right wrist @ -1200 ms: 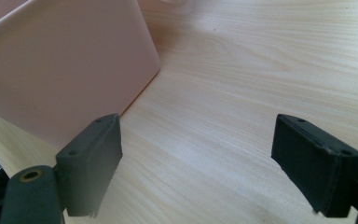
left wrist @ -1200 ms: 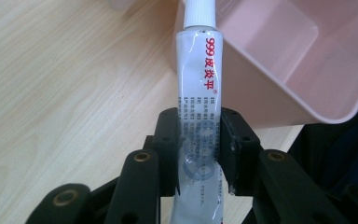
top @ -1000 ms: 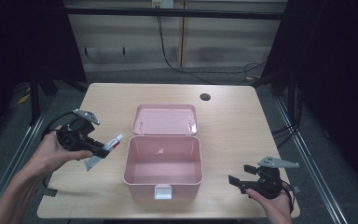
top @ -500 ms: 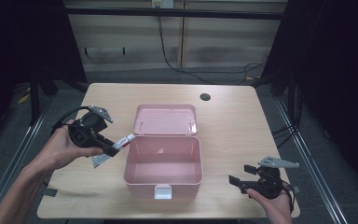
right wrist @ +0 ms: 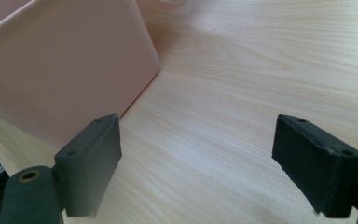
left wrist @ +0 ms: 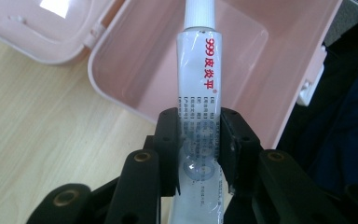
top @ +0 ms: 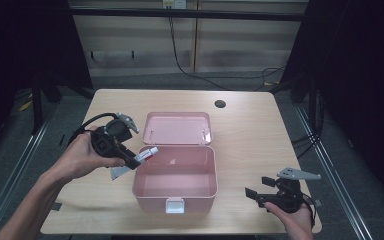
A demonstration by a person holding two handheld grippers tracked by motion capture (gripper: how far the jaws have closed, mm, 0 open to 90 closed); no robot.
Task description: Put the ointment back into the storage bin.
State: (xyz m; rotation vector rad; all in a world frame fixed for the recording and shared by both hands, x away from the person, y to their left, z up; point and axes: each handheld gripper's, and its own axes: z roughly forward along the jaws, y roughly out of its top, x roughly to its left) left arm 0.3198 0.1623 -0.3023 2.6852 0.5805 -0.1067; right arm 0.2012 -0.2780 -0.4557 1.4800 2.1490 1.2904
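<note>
Left forearm point(top: 35, 195) reaches in from the near-left corner, angled up and to the right, its hand point(top: 82, 156) wrapped round the left gripper point(top: 136, 159). That gripper points right, jaws clamped tight on what they hold, seen closely in the left gripper view point(left wrist: 199, 149). Over at the near right, the right hand point(top: 292, 217) sits low, holding the right gripper point(top: 256, 187) pointing left. Its jaws stand wide apart, nothing between them point(right wrist: 209, 163).

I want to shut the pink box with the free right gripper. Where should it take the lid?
Take the lid at its far free edge, coming from behind the box: it lies flat on the table, hinged at the near side. The right gripper is open.
</note>
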